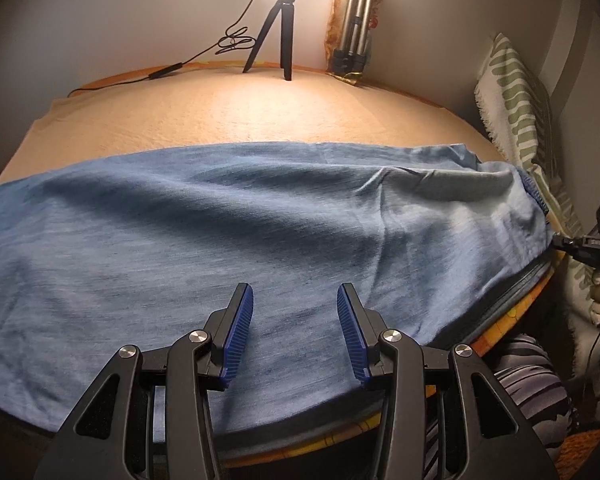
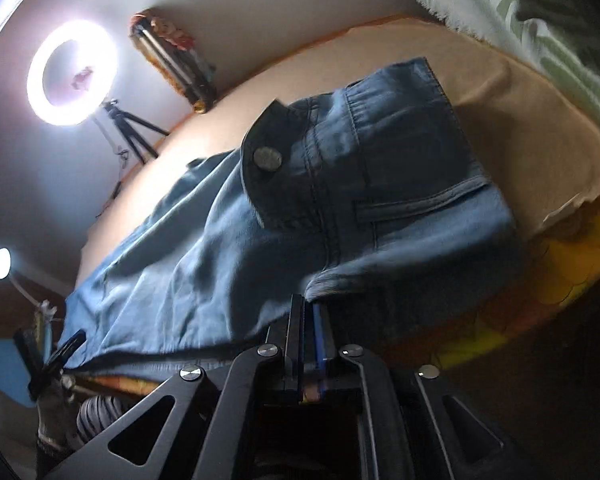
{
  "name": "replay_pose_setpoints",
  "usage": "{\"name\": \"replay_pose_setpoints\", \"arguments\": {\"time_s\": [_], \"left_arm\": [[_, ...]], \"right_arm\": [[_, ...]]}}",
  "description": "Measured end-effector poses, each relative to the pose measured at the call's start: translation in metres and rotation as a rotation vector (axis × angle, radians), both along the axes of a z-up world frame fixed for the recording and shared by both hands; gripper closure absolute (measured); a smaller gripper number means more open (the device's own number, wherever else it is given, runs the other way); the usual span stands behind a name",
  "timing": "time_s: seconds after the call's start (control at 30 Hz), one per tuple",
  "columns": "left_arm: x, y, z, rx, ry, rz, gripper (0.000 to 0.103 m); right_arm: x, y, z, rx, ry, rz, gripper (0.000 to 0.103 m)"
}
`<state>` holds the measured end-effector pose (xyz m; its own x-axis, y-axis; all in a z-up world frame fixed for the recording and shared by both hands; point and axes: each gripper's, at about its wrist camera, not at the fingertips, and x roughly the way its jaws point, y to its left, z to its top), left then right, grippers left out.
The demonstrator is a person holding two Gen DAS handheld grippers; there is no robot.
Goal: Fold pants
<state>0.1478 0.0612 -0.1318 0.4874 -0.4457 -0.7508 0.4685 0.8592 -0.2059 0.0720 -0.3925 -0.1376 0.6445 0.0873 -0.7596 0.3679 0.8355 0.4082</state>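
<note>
Blue denim pants lie spread across the peach bed sheet, waist end to the right. My left gripper is open and empty, hovering just above the cloth near the bed's front edge. In the right wrist view the pants show their waistband, metal button and a pocket. My right gripper is shut on the near edge of the pants at the waist end. The right gripper also shows at the far right of the left wrist view.
A black tripod with a ring light and its cable stands at the back against the wall. A folded silver tripod leans beside it. A green-patterned white towel lies along the right side. A striped cloth sits below the bed edge.
</note>
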Motion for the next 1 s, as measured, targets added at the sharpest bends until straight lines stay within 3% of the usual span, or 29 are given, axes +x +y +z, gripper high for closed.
{"name": "replay_pose_setpoints", "arguments": {"time_s": [0.1, 0.23, 0.43, 0.73, 1.0], "left_arm": [[0.001, 0.001, 0.001, 0.007, 0.001, 0.023, 0.062], [-0.002, 0.002, 0.002, 0.001, 0.001, 0.057, 0.063], [-0.011, -0.008, 0.003, 0.047, -0.012, 0.051, 0.063], [-0.008, -0.02, -0.001, 0.085, -0.005, 0.044, 0.063], [-0.007, -0.028, -0.007, 0.087, -0.001, 0.03, 0.063]], "right_arm": [[-0.011, -0.014, 0.008, 0.0, -0.05, -0.029, 0.062], [-0.019, -0.047, 0.02, -0.015, -0.085, -0.119, 0.06], [-0.022, -0.083, 0.015, -0.053, -0.025, -0.245, 0.052], [-0.013, -0.093, 0.0, -0.019, 0.007, -0.217, 0.048], [-0.026, -0.071, 0.008, 0.154, -0.021, -0.136, 0.048]]}}
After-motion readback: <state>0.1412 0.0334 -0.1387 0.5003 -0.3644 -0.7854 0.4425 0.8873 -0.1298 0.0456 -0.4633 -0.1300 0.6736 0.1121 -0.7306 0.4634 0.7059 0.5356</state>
